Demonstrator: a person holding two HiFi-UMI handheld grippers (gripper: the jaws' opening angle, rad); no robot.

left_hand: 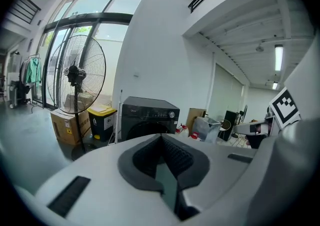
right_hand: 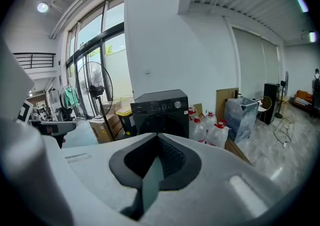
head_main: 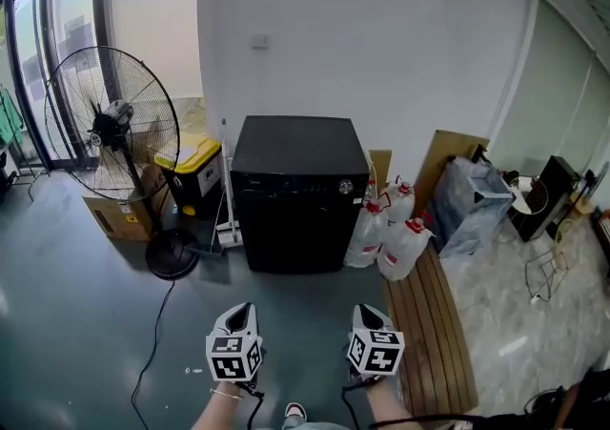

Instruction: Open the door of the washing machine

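The black front-loading washing machine (head_main: pixel 297 194) stands against the white wall, and its round door (head_main: pixel 291 235) is closed. It also shows in the left gripper view as the washing machine (left_hand: pixel 148 116) and in the right gripper view as the washing machine (right_hand: pixel 161 111), some way ahead of both. My left gripper (head_main: pixel 245 309) and right gripper (head_main: pixel 366 311) are side by side low in the head view, pointing at the machine and well short of it. Both hold nothing. The left gripper (left_hand: pixel 161 138) has its jaws together, and so does the right gripper (right_hand: pixel 158 136).
A big standing fan (head_main: pixel 114 128) is left of the machine, with a cardboard box (head_main: pixel 119 215) and a yellow-lidded bin (head_main: pixel 191 171) behind it, and its cable (head_main: pixel 152 347) trails over the floor. Water jugs (head_main: pixel 386 233), a slatted wooden board (head_main: pixel 434 342) and a grey crate (head_main: pixel 472 204) are to the right.
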